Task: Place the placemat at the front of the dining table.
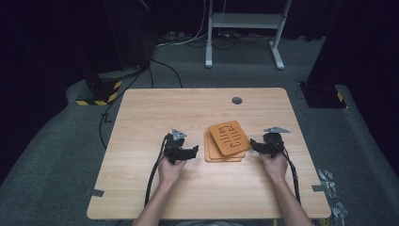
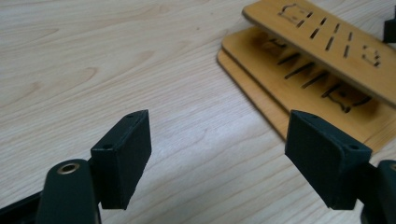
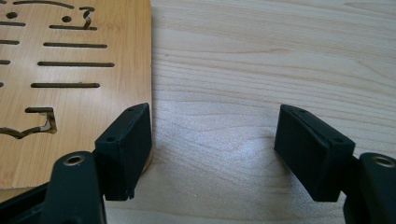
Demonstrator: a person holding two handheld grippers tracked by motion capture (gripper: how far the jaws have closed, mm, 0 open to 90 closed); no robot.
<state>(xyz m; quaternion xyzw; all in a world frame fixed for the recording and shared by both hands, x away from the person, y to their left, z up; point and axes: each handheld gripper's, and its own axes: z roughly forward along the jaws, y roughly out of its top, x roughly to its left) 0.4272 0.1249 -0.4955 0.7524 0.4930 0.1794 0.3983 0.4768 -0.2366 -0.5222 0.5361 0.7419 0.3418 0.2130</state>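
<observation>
A stack of thin orange-brown wooden boards (image 1: 212, 153) with cut slots lies at the table's middle. The top board (image 1: 229, 136) sits turned askew on the others. In the left gripper view the top board (image 2: 327, 42) slants above the lower boards (image 2: 261, 70). My left gripper (image 1: 193, 152) stands open just left of the stack, its jaws (image 2: 217, 158) holding nothing over bare wood. My right gripper (image 1: 254, 144) is open at the stack's right side. In the right gripper view the gripper (image 3: 212, 149) has its left jaw beside the board's edge (image 3: 93, 102).
The light wooden table (image 1: 141, 122) has a small grey round cap (image 1: 236, 100) behind the stack. On the grey floor beyond stand a white frame (image 1: 244, 28) and a yellow-and-black striped base (image 1: 101, 92). Cables trail from both grippers toward the front edge.
</observation>
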